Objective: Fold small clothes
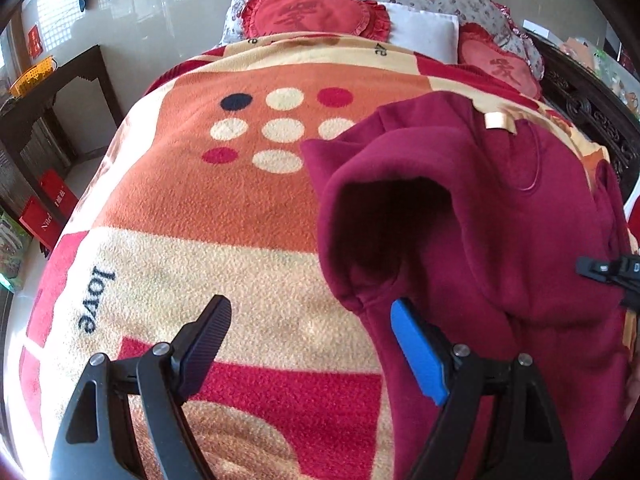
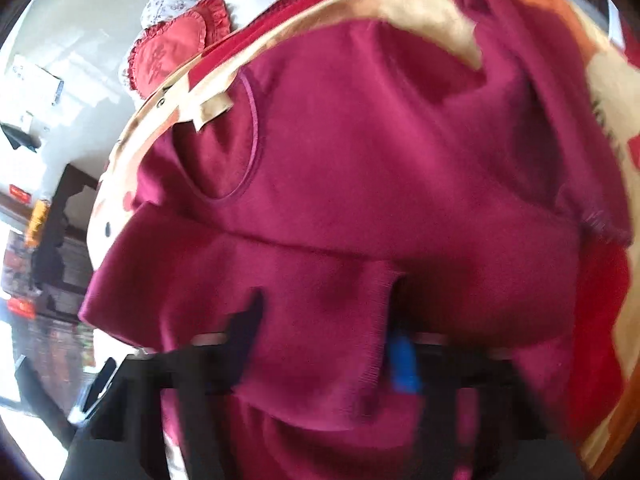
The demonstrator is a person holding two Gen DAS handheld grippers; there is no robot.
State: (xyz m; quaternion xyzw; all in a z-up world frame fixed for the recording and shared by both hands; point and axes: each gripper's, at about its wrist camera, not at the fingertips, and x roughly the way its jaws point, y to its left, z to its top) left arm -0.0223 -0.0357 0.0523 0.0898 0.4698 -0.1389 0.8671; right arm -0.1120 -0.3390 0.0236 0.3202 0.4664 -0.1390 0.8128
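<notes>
A maroon fleece top (image 1: 500, 216) lies on the patterned blanket (image 1: 224, 208) on the bed, neck label (image 1: 499, 121) at the far end. One sleeve (image 1: 384, 216) is folded over the body, its cuff opening facing me. My left gripper (image 1: 312, 332) is open and empty just above the blanket, its blue finger (image 1: 416, 352) beside the top's left edge. The right gripper (image 1: 612, 276) shows at the right edge of the left wrist view. In the blurred right wrist view it (image 2: 328, 332) hangs open over the top (image 2: 360, 152), with fabric between its fingers.
Red heart cushions (image 1: 316, 12) and a white pillow (image 1: 424, 28) sit at the head of the bed. A dark wooden table (image 1: 52, 96) with a yellow basket (image 1: 32, 76) stands to the left. Red bags (image 1: 48, 208) lie on the floor. A carved headboard (image 1: 588, 112) runs on the right.
</notes>
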